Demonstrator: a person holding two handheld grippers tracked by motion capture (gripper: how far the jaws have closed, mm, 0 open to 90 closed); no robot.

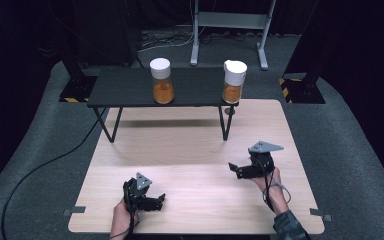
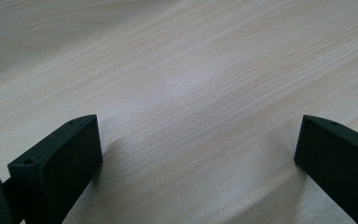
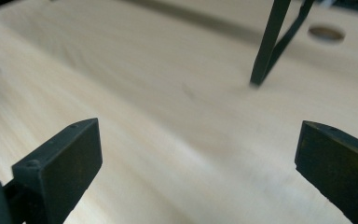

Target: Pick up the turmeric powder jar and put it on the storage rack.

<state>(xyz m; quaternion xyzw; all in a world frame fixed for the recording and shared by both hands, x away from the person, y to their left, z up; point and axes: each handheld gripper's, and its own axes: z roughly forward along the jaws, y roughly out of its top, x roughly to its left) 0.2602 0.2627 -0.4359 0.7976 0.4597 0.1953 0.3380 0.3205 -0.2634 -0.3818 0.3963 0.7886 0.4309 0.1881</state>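
Jars are what the two claws look set to go for, but neither claw has anything yet. The left gripper (image 1: 152, 199) sits low near the front edge of the wooden table (image 1: 190, 150), and its two black jaws stand wide apart with bare wood between them. The right gripper (image 1: 236, 169) is a bit farther forward on the right side, and its jaws are spread wide too, with nothing in them.

I think this is the very start: the hands are waiting, and the reach has not begun. The next move should be to lift a claw up and forward to the little black shelf (image 1: 130, 87) at the back. One jar (image 1: 162, 81) with orange powder and a white lid stands near the middle of the shelf. The other jar (image 1: 233, 82) stands right at the shelf's right end, close to the edge, so a bump could tip it off. Its lid may be sitting a bit crooked, but it is too small to be sure.

Between the claws and the shelf the wood is bare, so there is lots of room. The thin shelf leg (image 3: 268, 44) stands ahead of the right claw; go over it, not into it.
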